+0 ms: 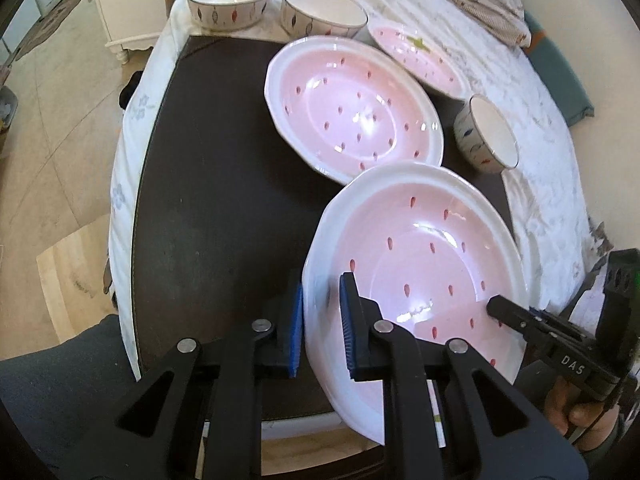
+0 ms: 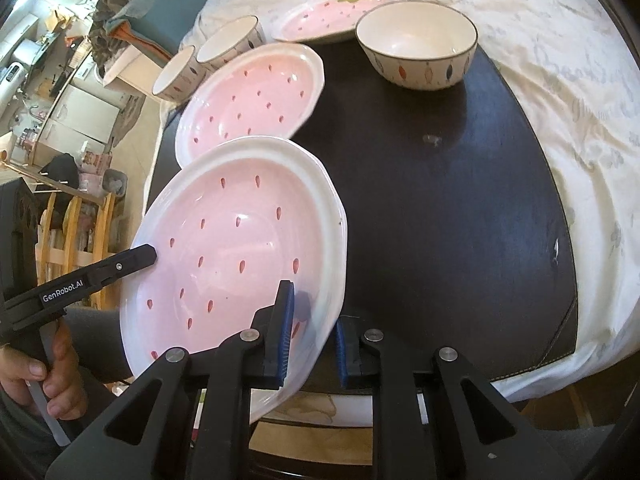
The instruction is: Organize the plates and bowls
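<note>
Left tongs (image 1: 320, 330): clamped on the near rim of the pink speckled ceramic plate (image 1: 424, 256).
Right tongs (image 2: 312, 330): clamped on the opposite rim, sharing the weight to keep it steady.

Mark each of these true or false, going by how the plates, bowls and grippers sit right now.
1. Both grippers clamp the rim of one pink plate. True: the left gripper and right gripper hold opposite edges.
2. Three bowls are in view. True: two bowls side by side at the far end and one apart.
3. The held plate lies flat on the mat. False: it is tilted, lifted off the dark mat.
4. Every plate is stacked. False: a second plate and a third lie separately.
</note>
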`<state>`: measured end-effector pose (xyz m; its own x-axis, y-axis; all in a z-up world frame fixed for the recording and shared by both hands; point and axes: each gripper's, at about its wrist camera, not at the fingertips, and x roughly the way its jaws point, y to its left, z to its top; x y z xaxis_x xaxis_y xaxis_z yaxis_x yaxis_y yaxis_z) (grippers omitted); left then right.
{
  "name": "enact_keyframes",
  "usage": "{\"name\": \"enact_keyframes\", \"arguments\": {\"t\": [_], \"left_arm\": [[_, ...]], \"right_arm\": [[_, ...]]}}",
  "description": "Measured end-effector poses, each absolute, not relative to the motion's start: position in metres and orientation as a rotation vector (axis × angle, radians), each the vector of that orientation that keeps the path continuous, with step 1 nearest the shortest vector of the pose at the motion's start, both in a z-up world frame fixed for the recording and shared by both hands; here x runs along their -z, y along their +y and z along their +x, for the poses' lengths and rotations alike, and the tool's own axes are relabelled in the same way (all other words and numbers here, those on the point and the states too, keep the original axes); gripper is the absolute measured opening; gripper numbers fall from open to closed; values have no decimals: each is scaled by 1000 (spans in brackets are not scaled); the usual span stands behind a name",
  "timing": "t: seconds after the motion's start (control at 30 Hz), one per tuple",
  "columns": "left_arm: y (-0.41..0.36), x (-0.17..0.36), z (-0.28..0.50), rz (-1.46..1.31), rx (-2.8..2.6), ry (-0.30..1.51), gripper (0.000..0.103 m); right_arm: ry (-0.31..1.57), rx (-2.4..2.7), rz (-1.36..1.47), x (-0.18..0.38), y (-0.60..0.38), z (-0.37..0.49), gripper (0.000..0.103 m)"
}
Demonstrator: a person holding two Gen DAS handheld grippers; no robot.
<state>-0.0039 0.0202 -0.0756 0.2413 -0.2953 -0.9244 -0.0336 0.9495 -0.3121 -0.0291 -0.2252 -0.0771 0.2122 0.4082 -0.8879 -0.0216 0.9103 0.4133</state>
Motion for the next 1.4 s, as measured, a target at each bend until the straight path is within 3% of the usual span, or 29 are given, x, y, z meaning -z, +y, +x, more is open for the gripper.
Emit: {"name": "enact_keyframes", "arguments": {"t": [0.63,0.97,1.4], "left_arm": [[59,4,79,-297,85,1166,13],[50,46,137,-280,40,1252,14],[37,80,165,-246,8,1310,14]], "right_arm": [[1235,-381,333,15,-201,50,20],[1262,-374,332,35,-195,117,20],[1310,-352,352,77,-202,143,20]]}}
